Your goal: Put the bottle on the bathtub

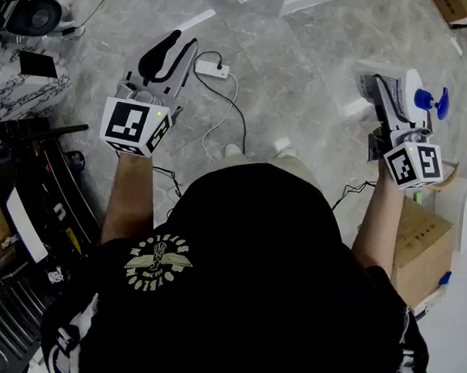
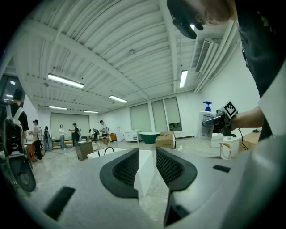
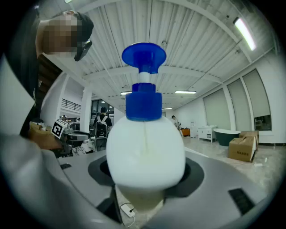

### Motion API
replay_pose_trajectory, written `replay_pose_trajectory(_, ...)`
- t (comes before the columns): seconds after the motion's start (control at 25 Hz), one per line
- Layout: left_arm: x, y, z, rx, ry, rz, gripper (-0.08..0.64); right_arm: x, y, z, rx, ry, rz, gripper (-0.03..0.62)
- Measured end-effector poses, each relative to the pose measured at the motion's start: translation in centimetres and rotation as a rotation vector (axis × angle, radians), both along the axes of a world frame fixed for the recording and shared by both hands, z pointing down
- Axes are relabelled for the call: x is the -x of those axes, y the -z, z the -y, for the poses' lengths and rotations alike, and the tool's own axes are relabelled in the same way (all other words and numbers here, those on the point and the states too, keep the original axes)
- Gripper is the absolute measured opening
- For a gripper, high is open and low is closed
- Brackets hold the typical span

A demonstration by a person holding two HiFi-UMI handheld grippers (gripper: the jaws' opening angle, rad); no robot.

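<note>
Left gripper [image 2: 146, 156] first: its jaws stand apart with nothing between them, so it is free and idle. Below and a little right of it, a white power strip [image 1: 213, 68] and its cable lie on the grey floor [image 1: 310, 50], roughly in my path. Further right, my right gripper [image 1: 397, 97] is clenched on the bottle [image 3: 145, 152], a white pump bottle with a blue pump head [image 3: 144, 56], carried upright and clear of the floor.

As I judge it, the rounded body gives the pads little flat surface. A jolt or a tilt could let the bottle twist or slide out. Catching a foot on that cable would be the likeliest cause. The dark green bathtub [image 2: 154, 136] is far across the hall with a cardboard box [image 2: 165, 141] near it, so I may need to go round the box.

Only the head view shows the cable and the floor at my feet; it does not show the tub. Both gripper views do.
</note>
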State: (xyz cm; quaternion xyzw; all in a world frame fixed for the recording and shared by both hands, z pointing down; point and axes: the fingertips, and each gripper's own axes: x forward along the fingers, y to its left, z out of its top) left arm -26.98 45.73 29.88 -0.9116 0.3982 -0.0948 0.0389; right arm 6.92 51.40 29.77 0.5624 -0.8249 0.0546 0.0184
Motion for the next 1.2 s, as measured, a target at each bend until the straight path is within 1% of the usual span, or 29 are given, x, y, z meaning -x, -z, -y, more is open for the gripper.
replay_pose_trajectory(0.12, 1.6, -0.1, 0.8, 0.002, -0.004, 0.007, 0.118, 1.6, 0.1, 0.2, 0.002, -0.018, -0.008, 0.261)
replay_pose_trajectory(0.24, 2.0, -0.2, 1.4, 0.001, -0.021, 0.007, 0.118, 2.5, -0.1, 0.4, 0.009, -0.027, -0.008, 0.261)
replay_pose_trajectory(0.36, 1.2, -0.5, 2.4, 0.003, -0.039, 0.01, 0.117, 2.2, -0.4, 1.0, 0.018, -0.032, -0.022, 0.261)
replay_pose_trajectory(0.52, -0.5, -0.6, 4.2, 0.007, -0.044, 0.013, 0.117, 0.8, -0.7, 2.7, 0.016, -0.038, -0.007, 0.261)
replay_pose_trajectory(0.68, -2.6, -0.8, 7.7, 0.007, -0.026, 0.021, 0.116, -1.7, -1.3, 5.9, -0.002, -0.037, -0.023, 0.261)
replay_pose_trajectory(0.8, -4.0, -0.9, 10.9, 0.017, 0.01, 0.009, 0.11, -4.0, -2.2, 9.4, -0.004, -0.026, -0.002, 0.261)
replay_pose_trajectory(1.0, -7.0, 0.4, 16.3, 0.003, 0.079, 0.011, 0.107, -7.8, -1.7, 15.6, -0.021, 0.027, 0.027, 0.261)
replay_pose_trajectory(1.12, -9.4, 0.9, 19.3, -0.012, 0.121, 0.024, 0.106, -11.0, -1.3, 19.0, -0.033, 0.062, 0.026, 0.261)
replay_pose_trajectory(1.2, -10.7, 0.8, 21.1, -0.007, 0.15, 0.025, 0.104, -13.3, -1.3, 21.0, -0.043, 0.076, 0.033, 0.261)
